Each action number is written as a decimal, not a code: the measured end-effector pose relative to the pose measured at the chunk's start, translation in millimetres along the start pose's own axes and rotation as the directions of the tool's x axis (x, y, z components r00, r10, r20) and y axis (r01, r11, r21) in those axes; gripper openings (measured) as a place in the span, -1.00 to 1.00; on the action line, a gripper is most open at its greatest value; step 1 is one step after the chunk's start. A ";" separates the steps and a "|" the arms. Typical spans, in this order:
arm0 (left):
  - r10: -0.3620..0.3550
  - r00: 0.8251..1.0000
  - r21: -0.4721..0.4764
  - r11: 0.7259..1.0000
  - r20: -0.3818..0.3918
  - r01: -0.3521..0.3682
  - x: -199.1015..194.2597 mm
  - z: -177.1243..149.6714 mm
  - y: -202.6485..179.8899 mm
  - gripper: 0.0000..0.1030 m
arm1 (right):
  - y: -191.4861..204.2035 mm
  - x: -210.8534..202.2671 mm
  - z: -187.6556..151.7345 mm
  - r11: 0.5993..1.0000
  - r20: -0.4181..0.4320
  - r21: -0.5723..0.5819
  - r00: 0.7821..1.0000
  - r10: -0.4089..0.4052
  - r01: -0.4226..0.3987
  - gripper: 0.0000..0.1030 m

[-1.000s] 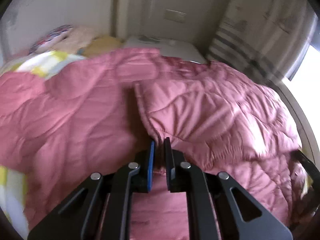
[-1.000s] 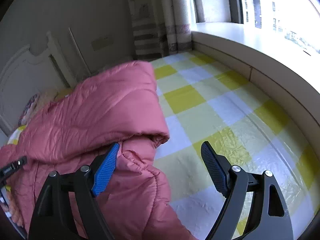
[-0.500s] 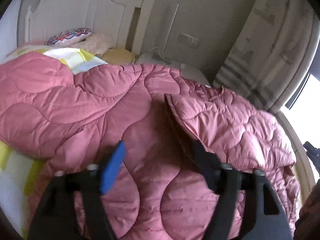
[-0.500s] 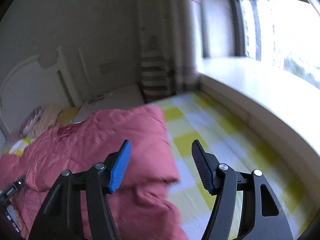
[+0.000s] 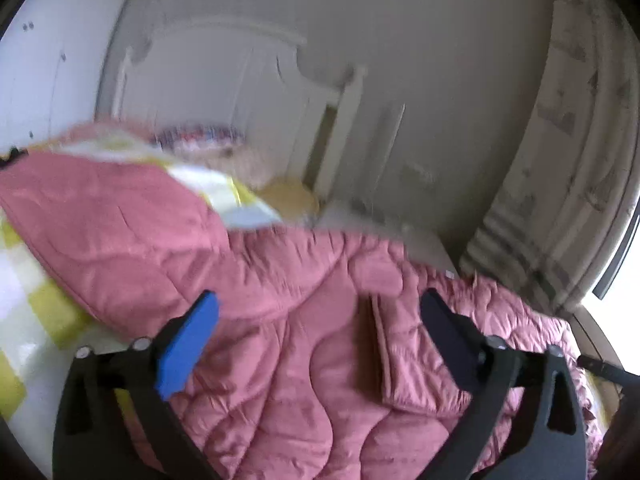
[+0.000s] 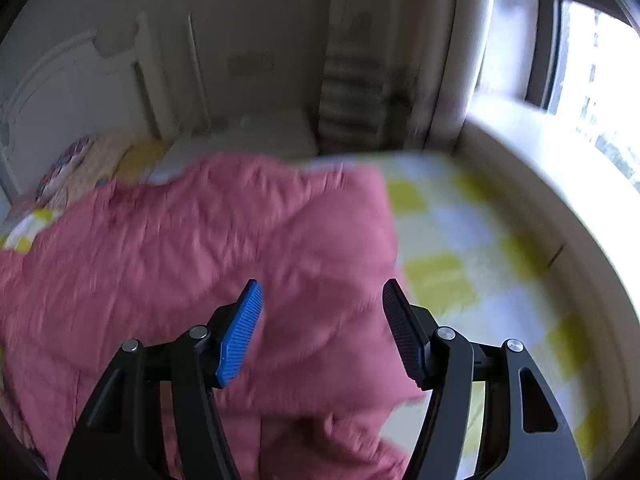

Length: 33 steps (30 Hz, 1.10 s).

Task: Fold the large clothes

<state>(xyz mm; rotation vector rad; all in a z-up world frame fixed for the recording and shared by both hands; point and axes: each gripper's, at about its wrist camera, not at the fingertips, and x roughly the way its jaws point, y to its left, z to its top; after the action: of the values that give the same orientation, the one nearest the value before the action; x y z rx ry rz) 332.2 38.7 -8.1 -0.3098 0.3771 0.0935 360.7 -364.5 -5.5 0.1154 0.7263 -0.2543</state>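
A large pink quilted coat lies spread over the bed. One flap is folded onto it at the right. My left gripper hovers above the coat's middle. Its jaws are opening wide, with nothing gripped between them. In the right wrist view the coat fills the left half, and its edge runs beside the bare sheet. My right gripper hangs open above that edge of the coat, and its pads press on nothing.
The bed's yellow and white checked sheet shows to the right of the coat. A white headboard and pillows stand at the far end. A striped curtain and a pale window sill border the right side.
My left gripper let go of the coat's fold, opened wide and lifted away. My right gripper narrowed somewhat, rose and swung over the coat's edge.
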 end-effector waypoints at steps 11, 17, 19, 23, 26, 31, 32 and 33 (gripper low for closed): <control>-0.015 0.997 0.097 0.995 -0.079 0.023 13.4 -7.1 -17.9 0.96 | -4.7 48.7 70.8 0.999 -0.091 0.015 0.995 -0.033 0.035 0.28; -0.016 0.990 0.064 0.998 -0.141 0.025 26.3 -9.6 -8.9 0.96 | -9.0 111.4 77.8 0.997 -0.255 0.047 0.966 -0.044 0.058 0.62; -0.011 0.986 0.039 0.999 -0.166 0.018 31.7 -9.9 -3.6 0.96 | -15.0 96.2 73.5 0.994 -0.233 0.099 0.972 -0.027 0.051 0.62; -0.009 0.981 0.015 1.000 -0.195 0.012 37.9 -11.5 1.2 0.96 | 2.4 23.7 44.4 0.998 -0.067 0.067 0.998 0.012 -0.007 0.69; -0.010 0.980 0.026 1.000 -0.197 0.015 38.2 -11.6 -1.3 0.96 | 30.9 -21.0 -1.6 0.997 -0.044 -0.068 0.998 0.035 -0.038 0.69; -0.007 0.974 0.018 1.000 -0.225 0.011 44.4 -12.2 0.1 0.96 | 56.1 -11.9 -66.4 0.973 -0.126 -0.232 0.991 -0.038 0.008 0.69; -0.007 0.972 0.012 1.000 -0.233 0.010 46.2 -12.5 1.3 0.96 | 54.6 -17.0 -66.4 0.975 -0.114 -0.221 0.993 -0.042 0.016 0.69; -0.010 0.970 0.001 1.000 -0.243 0.010 48.1 -12.5 3.4 0.96 | 55.4 -21.9 -63.8 0.976 -0.130 -0.217 0.990 -0.046 0.017 0.70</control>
<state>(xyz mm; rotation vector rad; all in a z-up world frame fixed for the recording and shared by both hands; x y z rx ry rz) 372.0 39.5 -38.2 -0.3215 0.6184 0.0452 319.0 -294.7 -37.3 -0.0864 0.8855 -0.1975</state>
